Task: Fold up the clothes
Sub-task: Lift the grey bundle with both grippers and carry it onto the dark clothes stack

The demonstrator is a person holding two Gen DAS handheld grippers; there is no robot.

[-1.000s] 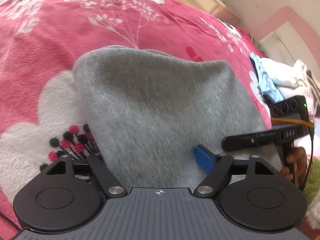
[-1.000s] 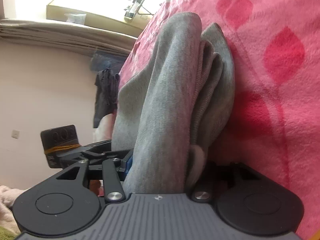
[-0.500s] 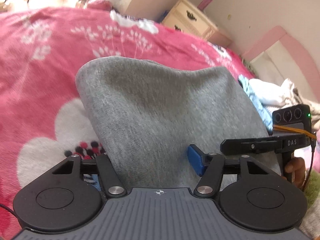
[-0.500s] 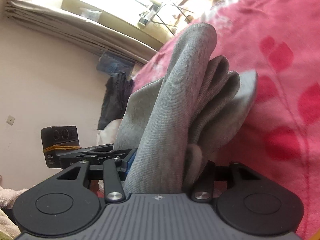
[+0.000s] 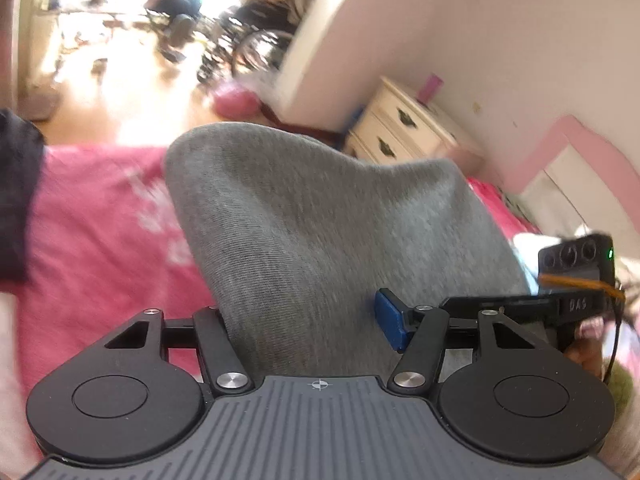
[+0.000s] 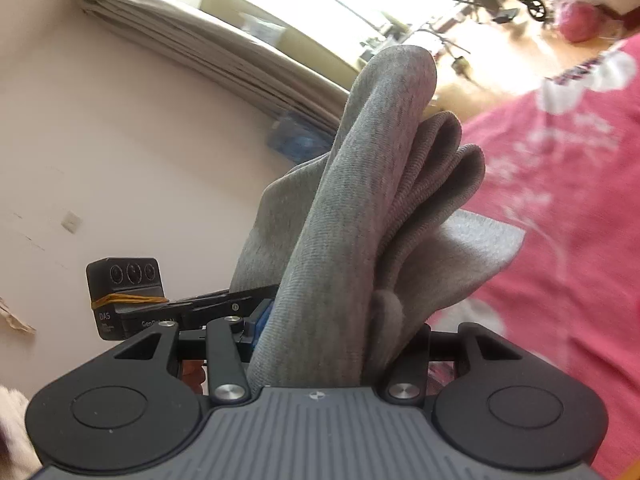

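Note:
A folded grey garment (image 5: 320,220) hangs lifted above the pink flowered bed cover (image 5: 100,248). My left gripper (image 5: 304,320) is shut on its near edge, and the blue pad (image 5: 390,324) presses the cloth from the right. The right wrist view shows the same garment (image 6: 380,140) as several stacked folds standing up out of my right gripper (image 6: 336,332), which is shut on the bundle. Both grippers hold the same edge side by side. Each one's camera block (image 5: 576,260) (image 6: 124,280) shows in the other's view. The finger behind the cloth is hidden in both views.
A cream nightstand (image 5: 400,128) stands against the wall past the bed. Dark cloth (image 5: 16,200) lies at the bed's left edge, and pale clothes (image 5: 528,240) lie at the right. Curtains (image 6: 200,48) and a bright doorway with wheeled frames (image 5: 248,40) lie beyond.
Both grippers have risen with the grey garment, which has come up off the bed cover. The views have tilted up to the room beyond, and the right view has rolled.

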